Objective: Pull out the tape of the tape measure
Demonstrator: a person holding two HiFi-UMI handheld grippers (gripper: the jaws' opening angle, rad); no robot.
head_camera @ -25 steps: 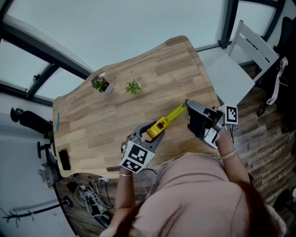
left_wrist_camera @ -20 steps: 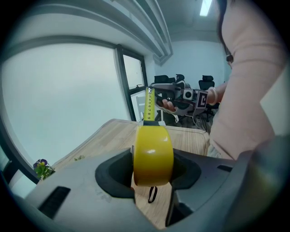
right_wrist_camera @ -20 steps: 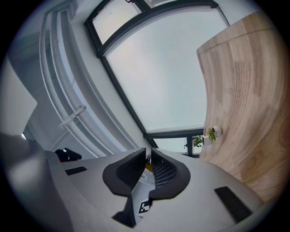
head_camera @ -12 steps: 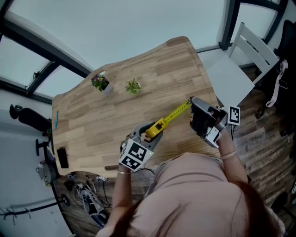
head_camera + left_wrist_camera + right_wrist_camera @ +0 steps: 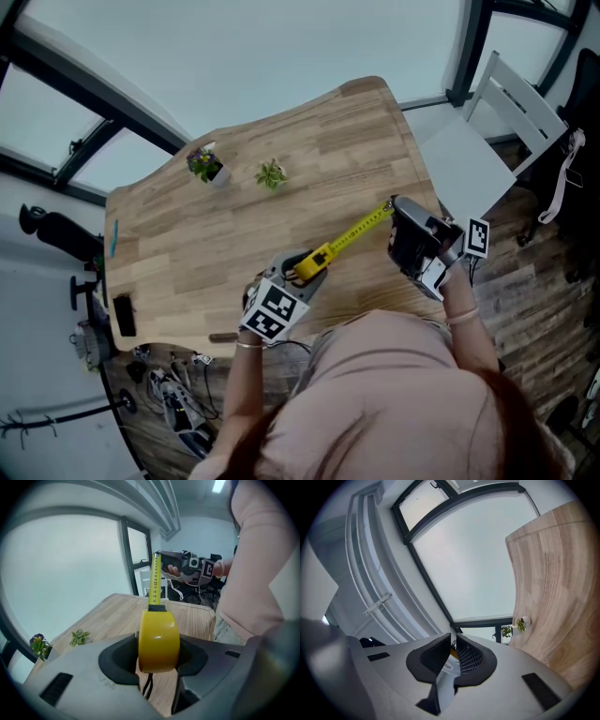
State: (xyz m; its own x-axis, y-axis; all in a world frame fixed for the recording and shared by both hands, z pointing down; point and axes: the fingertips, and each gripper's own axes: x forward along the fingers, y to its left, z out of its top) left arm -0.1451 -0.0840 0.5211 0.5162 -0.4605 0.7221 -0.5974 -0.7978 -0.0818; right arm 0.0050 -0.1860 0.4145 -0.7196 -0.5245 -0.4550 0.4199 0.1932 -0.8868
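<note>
A pale wooden table [image 5: 234,234] with a wavy outline stands against large frosted windows [image 5: 234,56] that run past its far edge. A white chair [image 5: 478,141] stands off the table's right end on a dark plank floor [image 5: 534,281]. Two small potted plants, one flowering [image 5: 204,167] and one green [image 5: 271,174], stand near the table's far edge. The wide middle of the table is bare.

At the table's near edge, the left gripper [image 5: 295,274] is clamped on the yellow tape measure [image 5: 314,263]. The tape [image 5: 356,230] runs out toward the table's right end, above the wood. There the right gripper [image 5: 394,211] pinches its tip between nearly closed jaws.
</note>
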